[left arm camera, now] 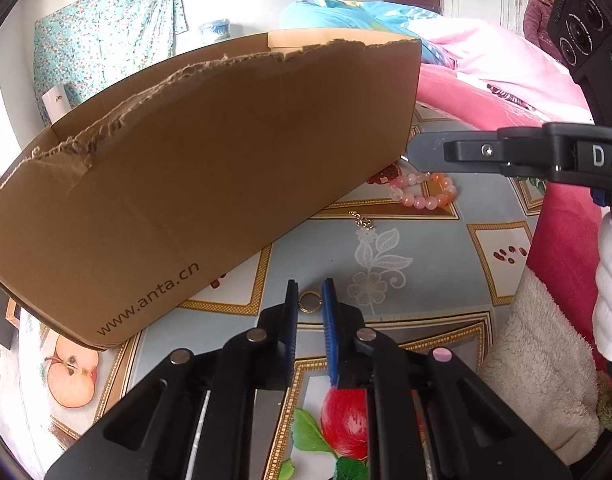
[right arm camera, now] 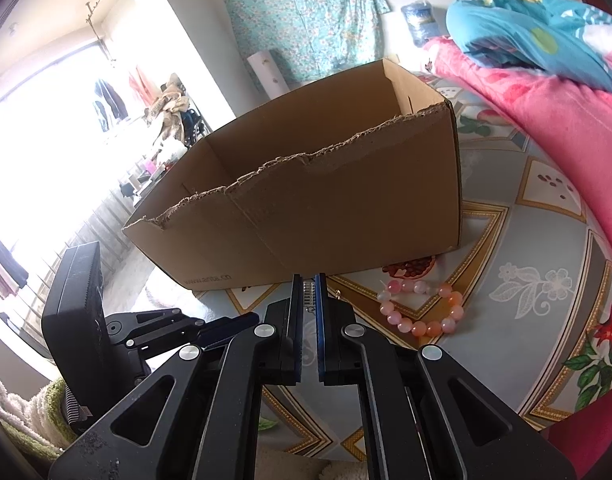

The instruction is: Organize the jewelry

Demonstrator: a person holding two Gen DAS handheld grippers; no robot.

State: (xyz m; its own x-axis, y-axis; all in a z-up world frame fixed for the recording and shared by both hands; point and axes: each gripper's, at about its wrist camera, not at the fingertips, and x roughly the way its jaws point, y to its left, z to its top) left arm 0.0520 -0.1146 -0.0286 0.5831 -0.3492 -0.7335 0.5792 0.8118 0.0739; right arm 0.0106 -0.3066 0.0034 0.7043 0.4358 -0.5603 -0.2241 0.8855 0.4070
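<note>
Left gripper point(left arm camera: 309, 300) angled down, jaws narrowly apart, right gripper point(right arm camera: 309, 296) jaws closed

Left wrist view: low, close over the patterned tablecloth point(left arm camera: 434, 248), looking forward and down along its fingers at the long side of the torn brown cardboard box point(left arm camera: 210, 176). Right wrist view: a bit further back, faces the same box point(right arm camera: 346, 208) toward the bright window. Both share the box, the cloth and the pink bead bracelet point(left arm camera: 426, 192) point(right arm camera: 422, 312).
</note>
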